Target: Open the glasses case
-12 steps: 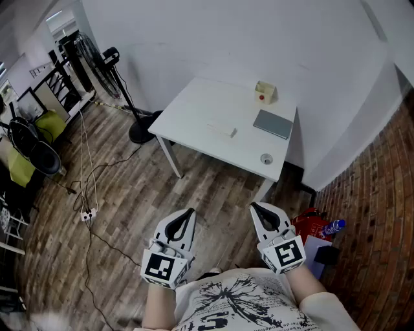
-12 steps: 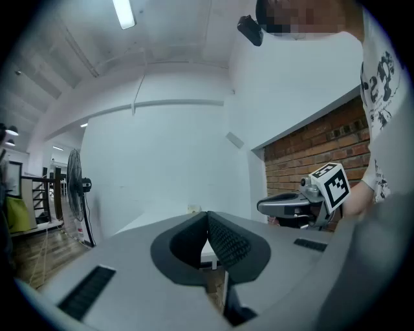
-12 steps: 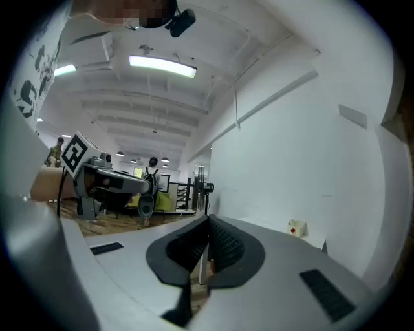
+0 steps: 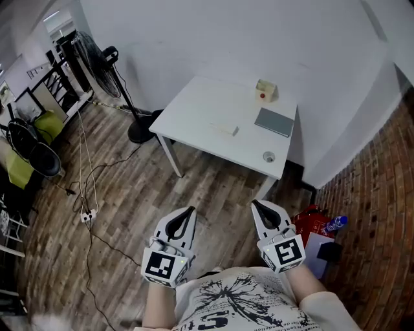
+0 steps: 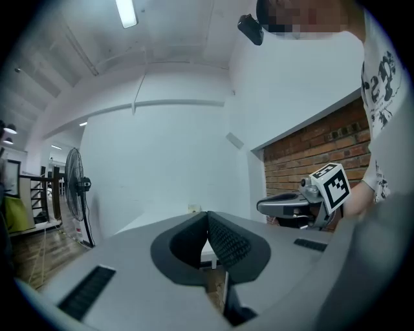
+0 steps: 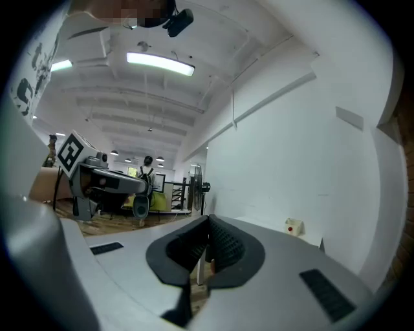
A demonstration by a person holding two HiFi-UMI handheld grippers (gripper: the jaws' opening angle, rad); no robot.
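Left claw [image 4: 190, 210] and right claw [image 4: 254, 204] hovering level, both closed, gripping nothing; white rectangular counter [image 4: 194, 113] standing well ahead.

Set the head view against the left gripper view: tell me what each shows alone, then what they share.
Only the head view: the table from above, a grey flat item on it, and cables across the floor.
Only the left gripper view: a ceiling light, and the ribbed pads of the left claw meeting with nothing between them.
Both: the left claw, the right claw, the fan and the brick wall.
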